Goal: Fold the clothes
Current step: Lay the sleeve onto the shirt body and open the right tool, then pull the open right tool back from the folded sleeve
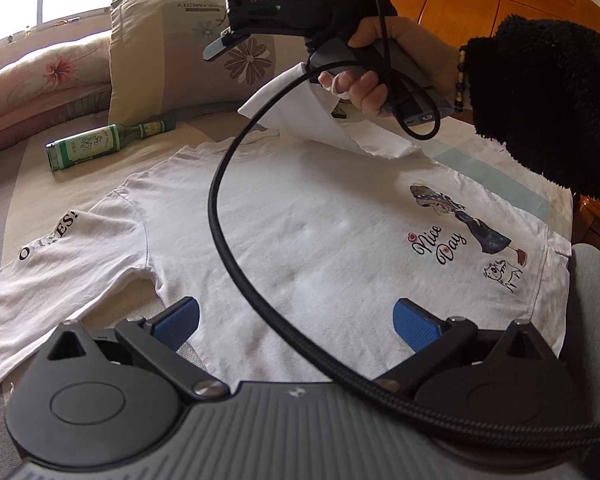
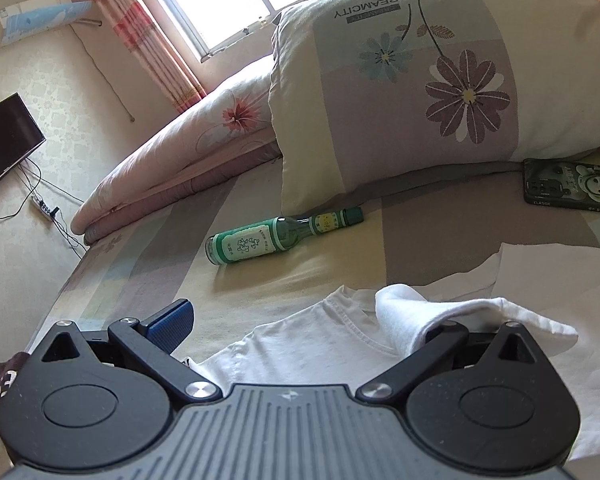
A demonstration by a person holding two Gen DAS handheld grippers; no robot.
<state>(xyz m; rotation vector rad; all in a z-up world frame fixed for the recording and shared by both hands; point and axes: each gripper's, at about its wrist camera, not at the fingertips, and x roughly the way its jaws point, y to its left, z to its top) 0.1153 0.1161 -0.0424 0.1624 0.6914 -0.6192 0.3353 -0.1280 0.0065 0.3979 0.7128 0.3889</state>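
A white T-shirt lies spread flat on the bed, its printed front up: a figure drawing and the words "Nice Day" sit toward its right side in the left wrist view, and the left sleeve, printed with black letters, stretches out toward the near left. At the far edge of the shirt, beside the neckline, the other sleeve is lifted off the bed and hangs from the person's right hand, which also grips the right gripper; the cloth seems held by the fingers rather than the gripper. In the right wrist view that gripper's jaws stand spread, with a roll of white cloth draped over the right finger, hiding its pad. The left gripper hovers at the near side of the shirt with its blue pads wide apart and nothing between them. A black cable arcs across the shirt in the left wrist view. Beyond the neckline a green bottle lies on its side, well apart from the shirt. Behind it leans a flowered pillow, with a folded quilt to its left and a phone at the far right.
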